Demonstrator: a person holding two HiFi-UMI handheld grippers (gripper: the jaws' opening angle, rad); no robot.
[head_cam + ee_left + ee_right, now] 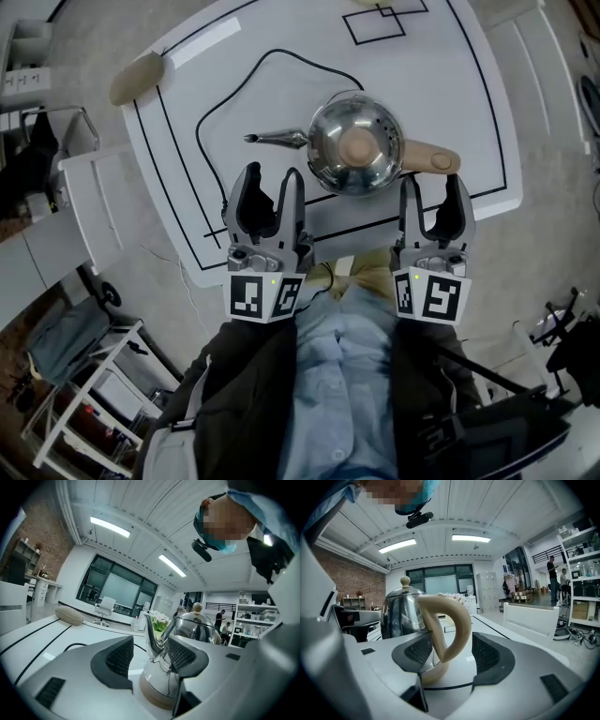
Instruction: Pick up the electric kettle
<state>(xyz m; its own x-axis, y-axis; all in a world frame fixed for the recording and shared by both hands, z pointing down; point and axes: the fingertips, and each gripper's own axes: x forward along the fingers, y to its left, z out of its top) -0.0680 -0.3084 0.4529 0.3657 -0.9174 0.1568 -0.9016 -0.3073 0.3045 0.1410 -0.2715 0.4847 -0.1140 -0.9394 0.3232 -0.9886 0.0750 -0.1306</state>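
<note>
The steel electric kettle (pixel 356 145) stands on the white table (pixel 469 84); it has a beige lid knob, a spout (pixel 277 139) to the left and a beige handle (pixel 433 157) to the right. My left gripper (pixel 271 178) is open just in front of the kettle's left side, below the spout. In the left gripper view the spout (pixel 150 634) shows ahead between the pads of the left gripper (pixel 150 656), untouched. My right gripper (pixel 433 185) is open just short of the handle. In the right gripper view the handle (pixel 450 620) lines up with the gap of the right gripper (pixel 450 653), untouched.
A black cord (pixel 225 103) loops over the table from the kettle's far side. A beige pad (pixel 138 78) lies at the table's far left corner, and a black square outline (pixel 375 23) is marked at the back. A white chair (pixel 94 187) and a wire cart (pixel 94 394) stand to the left.
</note>
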